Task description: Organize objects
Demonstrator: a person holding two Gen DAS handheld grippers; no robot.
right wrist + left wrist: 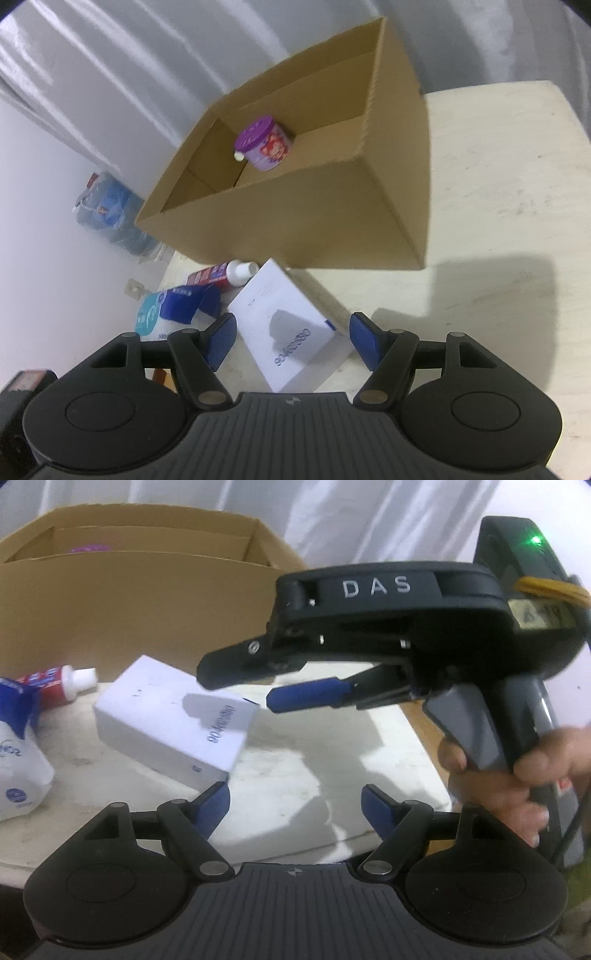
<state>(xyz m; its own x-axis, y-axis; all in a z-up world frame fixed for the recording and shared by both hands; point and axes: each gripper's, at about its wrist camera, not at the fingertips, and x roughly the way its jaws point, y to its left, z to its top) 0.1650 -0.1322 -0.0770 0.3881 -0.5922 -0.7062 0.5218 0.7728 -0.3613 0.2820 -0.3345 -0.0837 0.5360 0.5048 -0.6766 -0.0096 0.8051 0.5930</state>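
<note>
One pale table carries everything, its surface scuffed and streaked; one open cardboard box is the biggest thing on it, standing at the far side with its brown wall rising directly behind the loose items, so that wall lies between them and the box's interior. Beyond the table's left edge one plastic-wrapped blue pack sits against the white wall.

One flat white carton lies on the table in front of the cardboard box, at an angle, with dark printed digits near one end and a shadow across its top; it is the nearest loose thing to both tools. One white-and-blue packet lies to its left, close beside it. One purple tub with a purple lid and a pictured label stands inside the cardboard box, near a corner. One red-and-blue tube with a white cap lies between the packet and the box wall, its cap near the carton's far corner.

The left gripper has its blue pads spread wide with nothing between them, low over the table beside the carton; the right gripper is likewise wide open and empty, above the carton.
</note>
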